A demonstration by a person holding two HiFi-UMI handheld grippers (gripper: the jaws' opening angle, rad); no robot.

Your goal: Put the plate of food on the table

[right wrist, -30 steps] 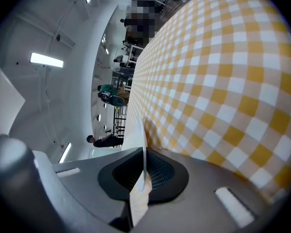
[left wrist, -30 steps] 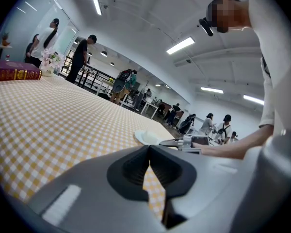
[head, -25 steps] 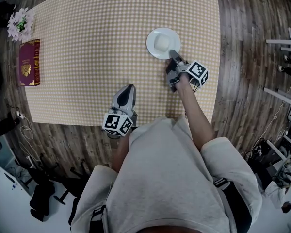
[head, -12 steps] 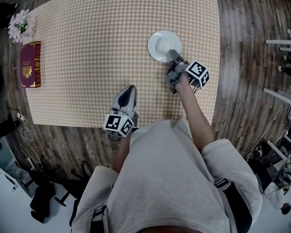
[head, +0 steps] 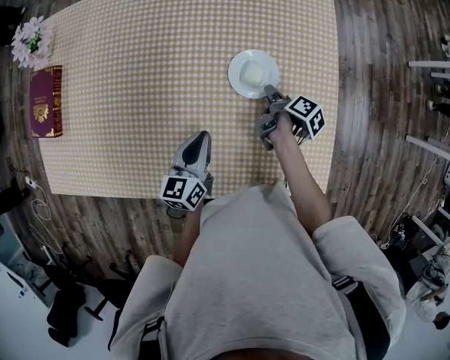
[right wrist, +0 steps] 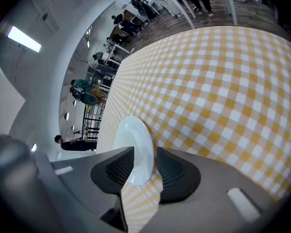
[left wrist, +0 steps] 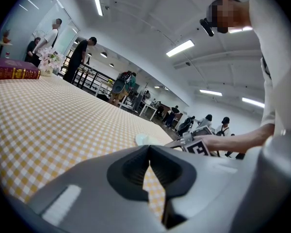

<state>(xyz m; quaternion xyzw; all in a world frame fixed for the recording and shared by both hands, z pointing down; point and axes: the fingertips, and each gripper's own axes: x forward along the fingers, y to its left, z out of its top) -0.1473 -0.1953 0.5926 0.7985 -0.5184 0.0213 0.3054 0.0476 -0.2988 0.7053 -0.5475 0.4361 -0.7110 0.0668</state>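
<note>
A white plate (head: 253, 73) with a pale block of food (head: 250, 69) lies flat on the checked table (head: 150, 66), right of centre. My right gripper (head: 269, 91) is at its near rim. In the right gripper view the plate's rim (right wrist: 131, 135) stands between the jaws of that gripper (right wrist: 145, 150). The jaws are closing, with a gap still showing at the pads. My left gripper (head: 201, 137) hovers over the table's near edge, shut and holding nothing. In the left gripper view its tips (left wrist: 149, 148) meet, and the plate (left wrist: 146, 140) shows low beyond them.
A dark red book (head: 45, 100) and a small bunch of flowers (head: 31, 37) sit at the table's far left. Wooden floor surrounds the table. White racks (head: 435, 66) stand to the right. People stand far off in the room.
My right gripper has drawn back slightly toward me, from over the plate's rim to its near edge. The plate stays on the table. The left gripper has not moved.
</note>
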